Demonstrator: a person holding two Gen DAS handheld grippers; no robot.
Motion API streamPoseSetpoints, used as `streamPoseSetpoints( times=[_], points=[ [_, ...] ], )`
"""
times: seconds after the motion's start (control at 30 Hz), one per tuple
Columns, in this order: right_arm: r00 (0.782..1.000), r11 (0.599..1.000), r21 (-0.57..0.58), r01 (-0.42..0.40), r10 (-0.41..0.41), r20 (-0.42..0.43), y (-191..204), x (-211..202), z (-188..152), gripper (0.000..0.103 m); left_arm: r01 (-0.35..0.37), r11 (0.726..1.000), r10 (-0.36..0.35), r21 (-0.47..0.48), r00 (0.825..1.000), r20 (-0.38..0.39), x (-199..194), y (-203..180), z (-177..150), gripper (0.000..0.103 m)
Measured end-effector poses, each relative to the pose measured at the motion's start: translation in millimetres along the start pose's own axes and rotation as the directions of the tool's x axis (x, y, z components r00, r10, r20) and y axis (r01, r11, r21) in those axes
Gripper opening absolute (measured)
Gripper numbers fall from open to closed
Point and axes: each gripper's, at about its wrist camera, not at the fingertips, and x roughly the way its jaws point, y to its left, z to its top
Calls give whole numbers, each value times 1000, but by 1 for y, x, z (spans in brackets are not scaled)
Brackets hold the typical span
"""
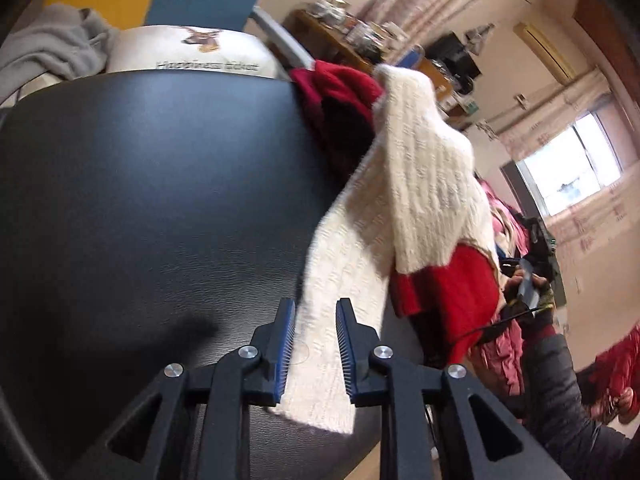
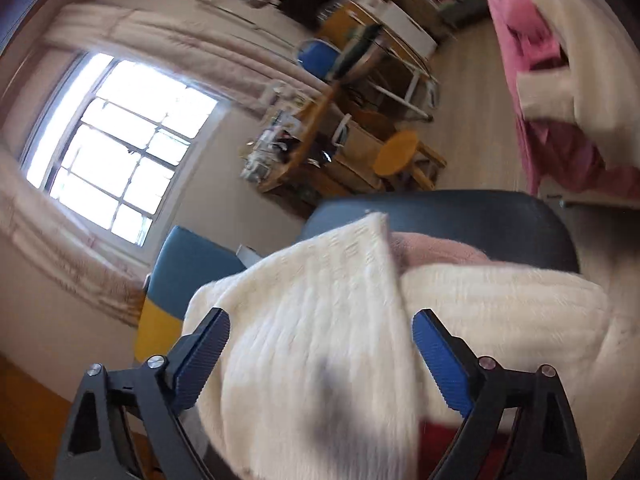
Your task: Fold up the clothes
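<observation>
A cream and red knit sweater [image 1: 420, 184] hangs lifted above the black padded table [image 1: 140, 200]. Its cream sleeve runs down between the fingers of my left gripper [image 1: 316, 324], whose jaws stand close on either side of the sleeve. In the right wrist view the cream knit [image 2: 320, 320] drapes between and over the wide-open fingers of my right gripper [image 2: 320, 336]. A red part of the sweater [image 1: 452, 292] hangs lower right. The right view is blurred.
A dark red garment [image 1: 336, 96] lies at the table's far edge. A grey garment [image 1: 52, 44] and a white printed cushion [image 1: 192, 52] lie beyond it. A pink and cream clothes pile [image 2: 560, 80] sits at the right. Wooden shelves [image 2: 320, 140] and a window [image 2: 120, 144] are behind.
</observation>
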Motion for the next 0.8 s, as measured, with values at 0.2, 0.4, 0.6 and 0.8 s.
streamPoseSetpoints(
  times=[0.2,0.4,0.6,0.8],
  points=[
    [994,991,128,31,-17,-106,-41,65,24,94,-45,994,43,-104,999,-15,3,28,-4,22],
    [982,999,34,-31,37,-187,-10,76,27,42,-49,989,47,-142,999,-19,4,36,-10,22],
    [987,998,23,-62,65,-148,8,68,15,8,-25,996,26,-90,1000,11,-22,22,-22,22],
    [936,947,-63,-315,298,-187,89,40,-56,7,-21,998,24,-53,997,68,-56,15,-35,22]
  ],
)
